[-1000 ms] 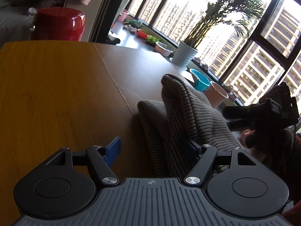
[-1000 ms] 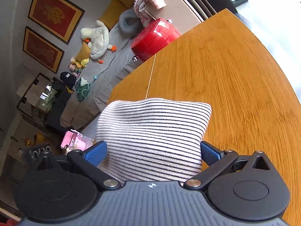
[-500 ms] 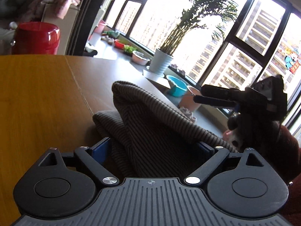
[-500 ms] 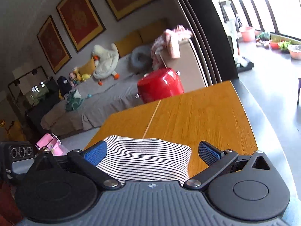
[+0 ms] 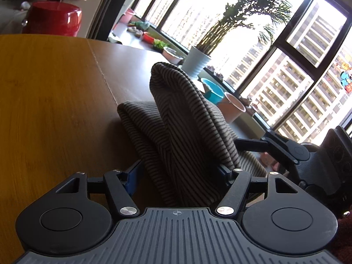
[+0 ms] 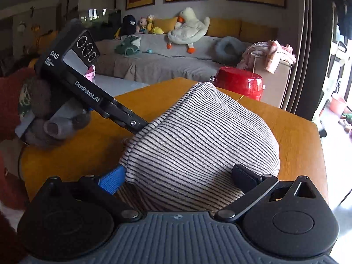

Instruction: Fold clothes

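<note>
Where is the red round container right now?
The glossy red round container stands just beyond the far edge of the wooden table, behind the striped knit garment in the right wrist view; it appears upper left in the left wrist view.

left gripper (image 5: 178,176) | jaws spread wide, cloth bulging between them, not pinched | right gripper (image 6: 180,176) | jaws wide apart, blue pad left, dark pad right, cloth between | left hand (image 6: 50,118) | gloved, wrapped round left gripper's handle, tilted, fingers pointing down-right | red sleeve (image 6: 13,101) behind it
</note>
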The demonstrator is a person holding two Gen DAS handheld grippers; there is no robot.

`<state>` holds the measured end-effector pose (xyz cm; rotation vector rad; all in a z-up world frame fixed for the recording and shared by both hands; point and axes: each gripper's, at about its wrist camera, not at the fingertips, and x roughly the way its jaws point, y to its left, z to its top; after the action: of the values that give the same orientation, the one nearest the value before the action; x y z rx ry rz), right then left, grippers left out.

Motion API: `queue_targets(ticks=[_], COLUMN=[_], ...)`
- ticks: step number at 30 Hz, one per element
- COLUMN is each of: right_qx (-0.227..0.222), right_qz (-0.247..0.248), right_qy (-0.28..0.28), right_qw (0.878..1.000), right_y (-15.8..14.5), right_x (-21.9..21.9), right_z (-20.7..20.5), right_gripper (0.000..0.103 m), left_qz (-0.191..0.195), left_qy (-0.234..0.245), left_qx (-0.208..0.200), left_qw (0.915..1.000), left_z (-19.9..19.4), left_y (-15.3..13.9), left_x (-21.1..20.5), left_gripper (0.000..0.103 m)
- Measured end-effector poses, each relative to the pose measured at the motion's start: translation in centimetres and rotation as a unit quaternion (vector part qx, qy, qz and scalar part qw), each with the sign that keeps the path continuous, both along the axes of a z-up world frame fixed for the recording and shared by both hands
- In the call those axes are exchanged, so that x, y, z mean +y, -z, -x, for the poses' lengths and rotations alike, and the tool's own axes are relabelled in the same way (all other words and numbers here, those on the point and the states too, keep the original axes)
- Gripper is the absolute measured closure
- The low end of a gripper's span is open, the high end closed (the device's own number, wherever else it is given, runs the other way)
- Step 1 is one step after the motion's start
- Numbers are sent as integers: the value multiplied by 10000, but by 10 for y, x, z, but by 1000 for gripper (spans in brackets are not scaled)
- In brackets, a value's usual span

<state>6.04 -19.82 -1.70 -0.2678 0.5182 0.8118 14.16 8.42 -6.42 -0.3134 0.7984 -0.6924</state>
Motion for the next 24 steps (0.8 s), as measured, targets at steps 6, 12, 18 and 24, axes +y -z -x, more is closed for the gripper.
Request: queue_targets(ticks=[6, 12, 18, 24], right_qx=[-48, -257, -663, -769], right_qz=[300, 633, 698, 710], right_qy=[-117, -11, 70, -254], right_qw=[9995, 9977, 9953, 9942], right_y=[3, 5, -12, -10], right_x=[3, 14, 14, 17], right_z=[-5, 8, 46, 85], right_gripper=[0, 0, 0, 12], left_qz=[216, 182, 65, -30], left_qy=[-282, -382, -470, -549], left_qx=[199, 131, 94, 3], left_qw=[9992, 9990, 9988, 9985], left_z=[-7, 0, 8, 21], left_y=[14, 16, 7, 1], left_x=[-17, -19, -10, -1], left_gripper=[29, 28, 25, 30])
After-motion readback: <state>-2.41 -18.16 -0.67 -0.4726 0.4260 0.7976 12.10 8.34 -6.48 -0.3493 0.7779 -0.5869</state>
